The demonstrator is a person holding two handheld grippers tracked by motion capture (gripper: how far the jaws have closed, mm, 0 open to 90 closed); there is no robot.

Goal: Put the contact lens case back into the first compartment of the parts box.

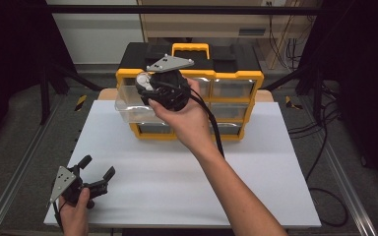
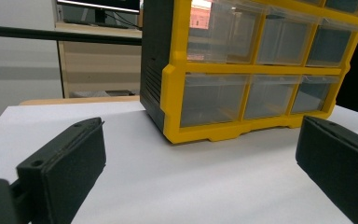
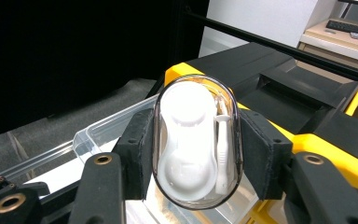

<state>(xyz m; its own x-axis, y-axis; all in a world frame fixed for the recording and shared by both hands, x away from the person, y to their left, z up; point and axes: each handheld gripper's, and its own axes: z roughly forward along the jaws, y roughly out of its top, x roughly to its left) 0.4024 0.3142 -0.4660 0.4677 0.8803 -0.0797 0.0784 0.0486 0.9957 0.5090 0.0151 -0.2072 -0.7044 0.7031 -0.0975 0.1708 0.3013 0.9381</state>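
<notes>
The right tongs (image 3: 193,149) are clamped on a small oval clear-plastic case with a white moulded insert (image 3: 194,144), one black pad pressing each long side, so the case stands upright between them. They hold it over a clear plastic drawer (image 1: 128,105) pulled out from the top-left slot of a yellow-and-black drawer cabinet (image 1: 226,93), which stands at the far edge of the white bench (image 1: 177,182), about the middle of that edge. In the high view the right tongs (image 1: 145,88) sit at the cabinet's upper left front, above the open drawer, with the person's right hand (image 1: 184,118) wrapped round the body of the tool.

The left tongs (image 1: 98,169) rest low near the bench's near left corner, well apart from the cabinet, their jaws spread wide and holding nothing. In the left gripper view the left tongs (image 2: 200,158) point toward the cabinet's lower rows of closed clear drawers.
</notes>
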